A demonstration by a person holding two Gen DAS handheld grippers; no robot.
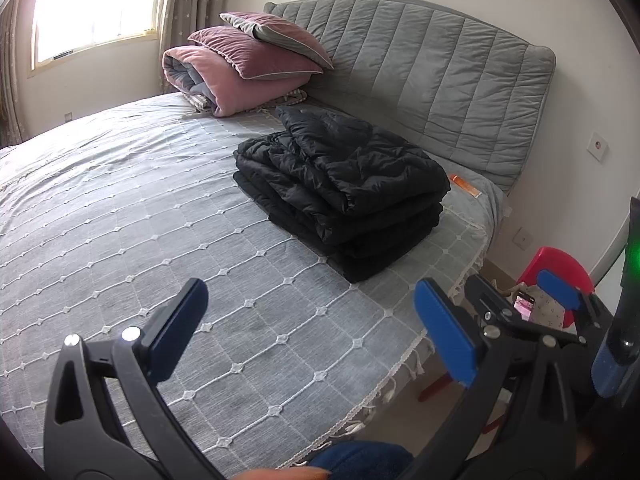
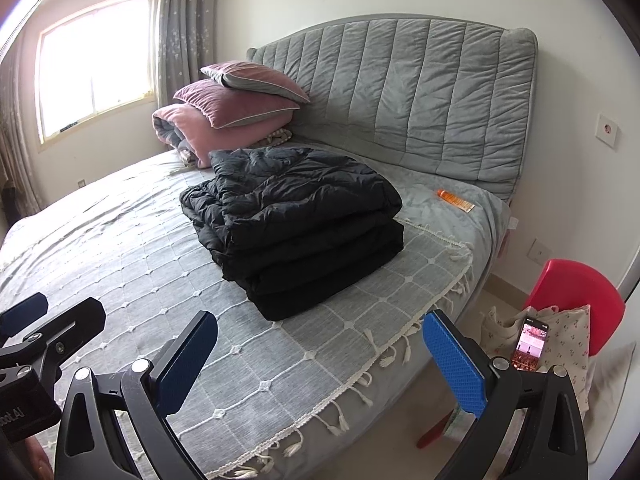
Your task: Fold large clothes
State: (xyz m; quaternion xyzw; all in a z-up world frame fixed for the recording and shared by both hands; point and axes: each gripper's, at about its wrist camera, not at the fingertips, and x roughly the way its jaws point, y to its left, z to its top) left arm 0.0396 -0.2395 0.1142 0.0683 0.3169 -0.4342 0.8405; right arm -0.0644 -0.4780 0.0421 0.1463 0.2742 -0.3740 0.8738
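A black puffer jacket (image 1: pixel 340 192) lies folded into a thick stack on a grey bed (image 1: pixel 120 208), near the padded grey headboard (image 1: pixel 420 80) and toward the bed's fringed edge; the left gripper (image 1: pixel 312 332) hangs above the bedspread with its blue-padded fingers wide apart and nothing between them; the right gripper (image 2: pixel 320 360) is likewise spread open and empty, held well short of the jacket. The left wrist view shows the right gripper beside it at the right edge, along with a green light; the right wrist view shows part of the left gripper at the lower left, with a fragment of white lettering on its body that seems to end in "AI" but is cut off and turned sideways. The right wrist view alone shows clearly a phone (image 2: pixel 530 344) with a lit pink screen resting on floral fabric (image 2: pixel 568 332) on a red chair (image 2: pixel 580 292) beside the bed; its screen text is too small to read. An orange tube (image 2: pixel 456 200) lies on the bed near the headboard; pink pillows (image 2: pixel 236 96) and a rolled pink quilt (image 2: pixel 176 128) are stacked by the curtained window (image 2: pixel 96 64); wall sockets (image 2: pixel 606 130) sit to the right.
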